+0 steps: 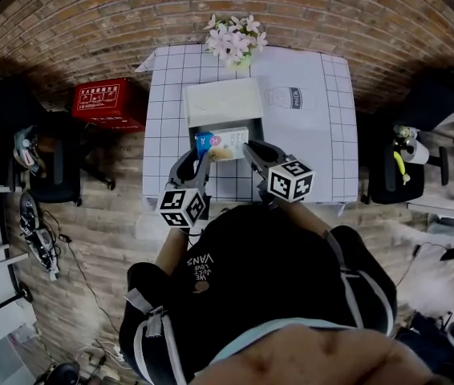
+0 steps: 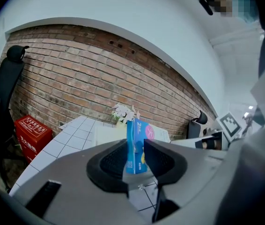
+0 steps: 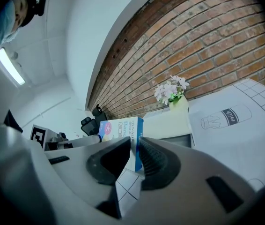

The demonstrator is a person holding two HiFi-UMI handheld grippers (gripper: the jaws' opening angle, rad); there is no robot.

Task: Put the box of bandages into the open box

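The box of bandages [image 1: 222, 143] is blue and white and hangs just over the near end of the open box [image 1: 224, 103], a white carton on the checked table [image 1: 163, 111]. My left gripper [image 1: 204, 158] is shut on the bandage box's left end, and in the left gripper view the blue carton [image 2: 137, 139] stands upright between the pads of that gripper [image 2: 135, 143]. My right gripper [image 1: 249, 147] pinches its right end. In the right gripper view the carton's [image 3: 121, 129] narrow edge sits between that gripper's [image 3: 135, 143] jaws, with the open box [image 3: 170, 123] behind.
A vase of white flowers [image 1: 234, 41] stands at the table's far edge behind the open box. A sheet with a milk drawing [image 1: 297, 99] covers the table's right half. A red crate [image 1: 108, 103] sits on the floor at left. Office chairs [image 1: 52, 164] [image 1: 395, 171] flank the table.
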